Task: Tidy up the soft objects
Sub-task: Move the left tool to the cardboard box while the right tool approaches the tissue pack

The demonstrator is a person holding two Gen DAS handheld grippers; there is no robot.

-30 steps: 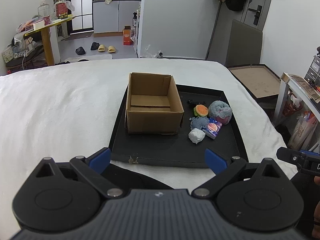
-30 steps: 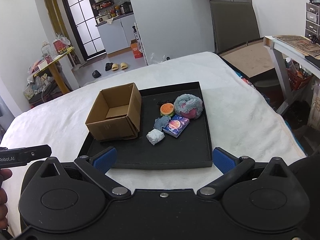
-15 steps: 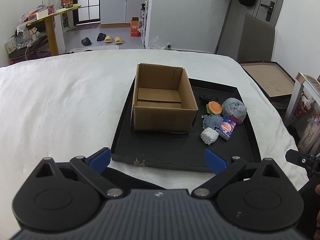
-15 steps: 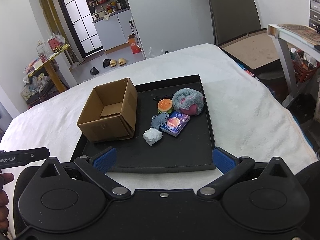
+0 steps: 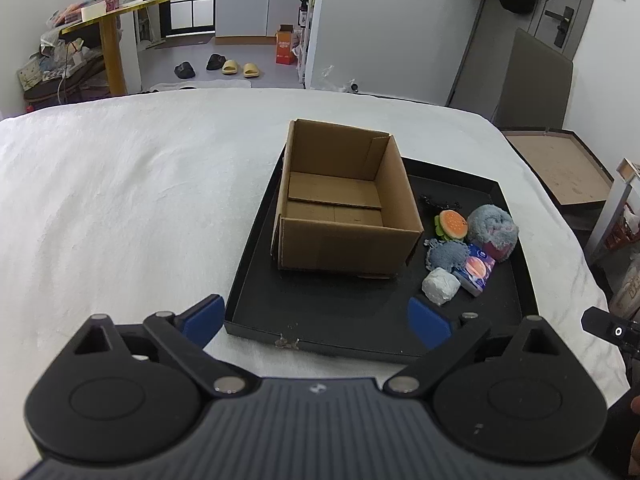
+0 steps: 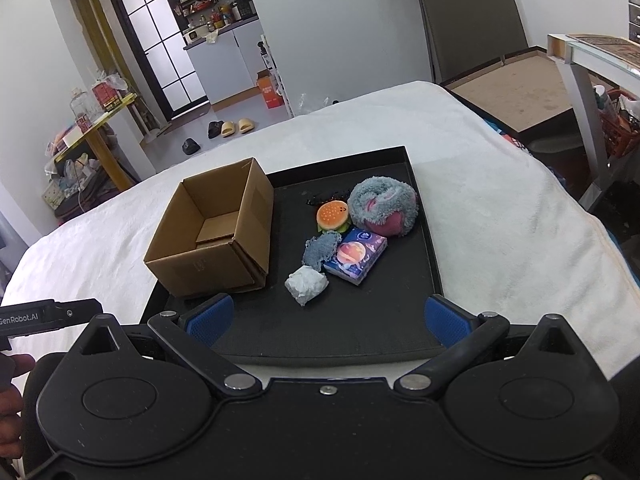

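An open, empty cardboard box point(image 5: 344, 204) point(image 6: 216, 236) stands on the left of a black tray point(image 5: 360, 312) point(image 6: 360, 320). Right of it lie a fluffy grey-pink plush point(image 5: 493, 230) point(image 6: 384, 206), a burger toy point(image 5: 452, 225) point(image 6: 333, 216), a grey fuzzy piece point(image 5: 446, 254) point(image 6: 320, 250), a purple tissue pack point(image 5: 477, 270) point(image 6: 356, 256) and a white crumpled wad point(image 5: 440, 286) point(image 6: 307, 285). My left gripper point(image 5: 316, 318) is open and empty at the tray's near edge. My right gripper point(image 6: 328, 320) is open and empty over the tray's near edge.
The tray lies on a white blanket point(image 5: 140, 200) over a bed. A brown board point(image 5: 560, 168) and a white table point(image 6: 592, 64) stand to the right. Slippers point(image 5: 236, 67) and a yellow table point(image 5: 108, 28) lie beyond the bed.
Both grippers have moved forward and higher toward the tray, so the box and soft objects appear closer. Both stay open. Nothing on the tray has moved.
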